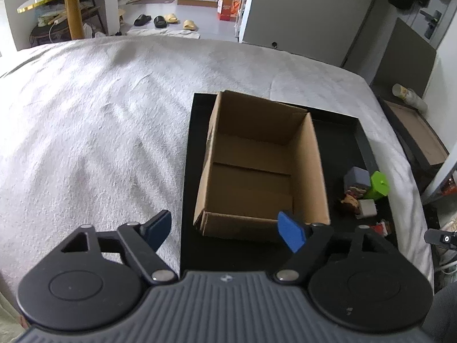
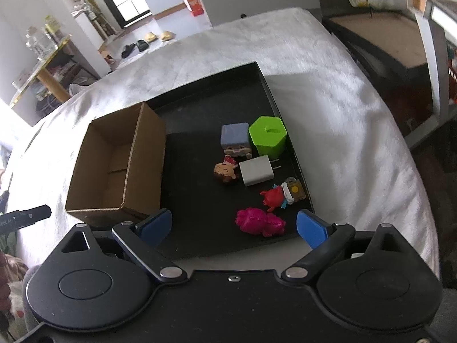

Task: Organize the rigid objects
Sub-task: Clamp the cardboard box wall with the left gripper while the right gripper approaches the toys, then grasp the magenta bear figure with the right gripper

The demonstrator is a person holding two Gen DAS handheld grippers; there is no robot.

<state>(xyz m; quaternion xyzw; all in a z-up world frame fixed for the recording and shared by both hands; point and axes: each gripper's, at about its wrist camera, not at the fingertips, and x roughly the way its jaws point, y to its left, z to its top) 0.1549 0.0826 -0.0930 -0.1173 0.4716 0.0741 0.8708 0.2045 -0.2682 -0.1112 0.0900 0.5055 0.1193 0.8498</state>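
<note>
Now | cardboard box [image 1: 257, 165] at black tray [image 2: 211, 108] edge | both tongs apart, empty

Left claw [image 1: 225, 228]: black linkage arms, blue pads [image 1: 291, 235], the left pad darker in shade.
Left body: grey ribbed housing, small emblem at centre top; two black round discs at the sides.
Pivots: silver rivets at arm bases, smaller ones at the outer joints.
Right claw [image 2: 234, 225]: same black arms, blue pads [image 2: 310, 228].
Right body: plain black housing, one silver screw at centre.
</note>
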